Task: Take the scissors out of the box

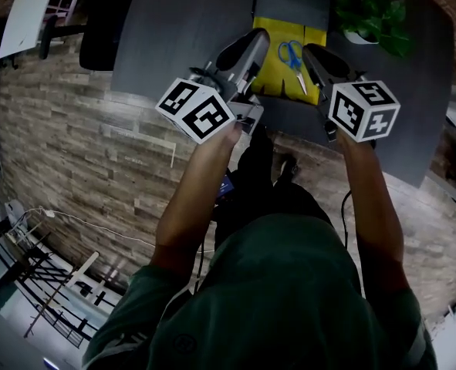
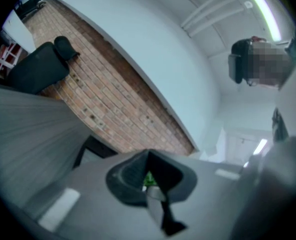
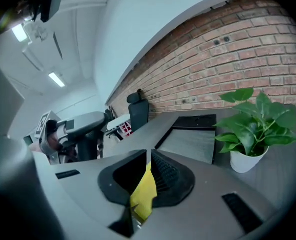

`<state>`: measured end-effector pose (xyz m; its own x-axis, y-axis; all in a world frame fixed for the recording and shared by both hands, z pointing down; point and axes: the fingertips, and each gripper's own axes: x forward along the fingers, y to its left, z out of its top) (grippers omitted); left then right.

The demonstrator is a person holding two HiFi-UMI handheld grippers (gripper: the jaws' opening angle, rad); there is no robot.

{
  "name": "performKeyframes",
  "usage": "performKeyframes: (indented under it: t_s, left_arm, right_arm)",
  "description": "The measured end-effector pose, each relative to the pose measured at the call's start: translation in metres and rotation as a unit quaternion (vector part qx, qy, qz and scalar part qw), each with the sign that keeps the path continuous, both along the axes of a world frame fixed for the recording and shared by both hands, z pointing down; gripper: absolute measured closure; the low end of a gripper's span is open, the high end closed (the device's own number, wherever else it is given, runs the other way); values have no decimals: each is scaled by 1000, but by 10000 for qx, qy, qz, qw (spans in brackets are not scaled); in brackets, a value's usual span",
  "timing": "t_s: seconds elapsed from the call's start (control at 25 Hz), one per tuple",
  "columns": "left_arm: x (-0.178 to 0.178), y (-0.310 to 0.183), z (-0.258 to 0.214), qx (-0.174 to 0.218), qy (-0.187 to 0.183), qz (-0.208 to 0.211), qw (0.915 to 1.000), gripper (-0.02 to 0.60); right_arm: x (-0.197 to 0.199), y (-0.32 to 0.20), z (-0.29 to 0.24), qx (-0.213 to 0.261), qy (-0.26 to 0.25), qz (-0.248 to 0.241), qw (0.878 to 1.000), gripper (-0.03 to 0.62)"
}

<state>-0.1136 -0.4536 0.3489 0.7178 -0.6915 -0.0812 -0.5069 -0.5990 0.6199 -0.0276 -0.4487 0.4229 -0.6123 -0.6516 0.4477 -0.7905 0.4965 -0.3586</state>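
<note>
Grey tabletop [image 1: 181, 29] holds yellow box [image 1: 269, 74] with scissors [image 1: 293, 57] beside a plant [image 1: 373, 15]; left gripper [image 1: 252, 43] and right gripper [image 1: 317, 55] hover above, closed.

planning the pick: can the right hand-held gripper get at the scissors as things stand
Probably yes: the scissors lie uncovered in the open box, close to the right hand-held gripper, with nothing between. Its jaws are shut, though.

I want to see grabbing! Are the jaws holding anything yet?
No, nothing. Both the left gripper and right gripper are shut and empty; the scissors lie in the box.
</note>
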Motion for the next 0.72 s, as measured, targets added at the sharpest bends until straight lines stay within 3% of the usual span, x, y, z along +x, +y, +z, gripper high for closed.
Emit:
performKeyframes:
  t_s: [0.52,0.6,0.72]
  left_arm:
    - [-12,-27,51,-364,16,-46,9993,583]
    - [-15,-31,56,-392,9,-67,9992,583]
    - [-18,-36,63,-451,10,-91,9989,583]
  right_arm:
    - [-9,-24,84,-759,802,-103,9938,582]
    - [-11,-28,94,-874,983,-133,9912,513]
    - [-12,-32,109,-1055,1197,-123,9871,508]
